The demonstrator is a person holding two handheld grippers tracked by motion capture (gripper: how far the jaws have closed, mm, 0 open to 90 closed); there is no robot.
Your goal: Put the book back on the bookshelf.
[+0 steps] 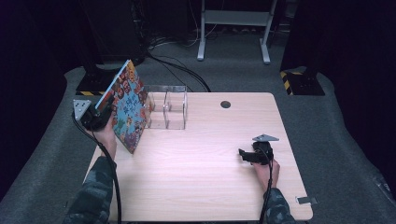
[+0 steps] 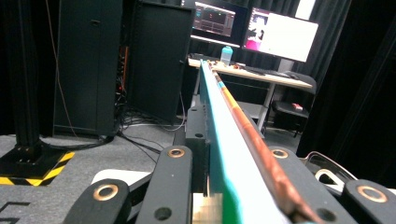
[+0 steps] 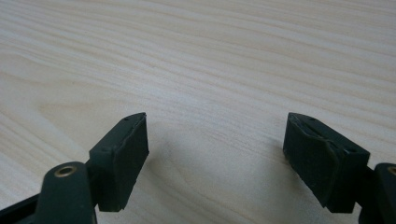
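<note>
A thin book with a colourful patterned cover (image 1: 129, 108) stands tilted at the table's left edge, its lower corner down near the tabletop. My left gripper (image 1: 99, 113) is shut on the book's left edge. In the left gripper view the book's teal and orange edge (image 2: 223, 135) runs straight up between the two black jaws. At the right of the table my right gripper (image 1: 246, 155) rests low over the wood, pointing left. Its jaws stand open with only bare tabletop (image 3: 210, 84) between the pads.
A clear acrylic organiser (image 1: 167, 110) with several compartments stands just right of the book, at the table's back left. A round cable hole (image 1: 225, 104) sits near the back edge. A small metal clip (image 1: 308, 199) lies at the front right corner.
</note>
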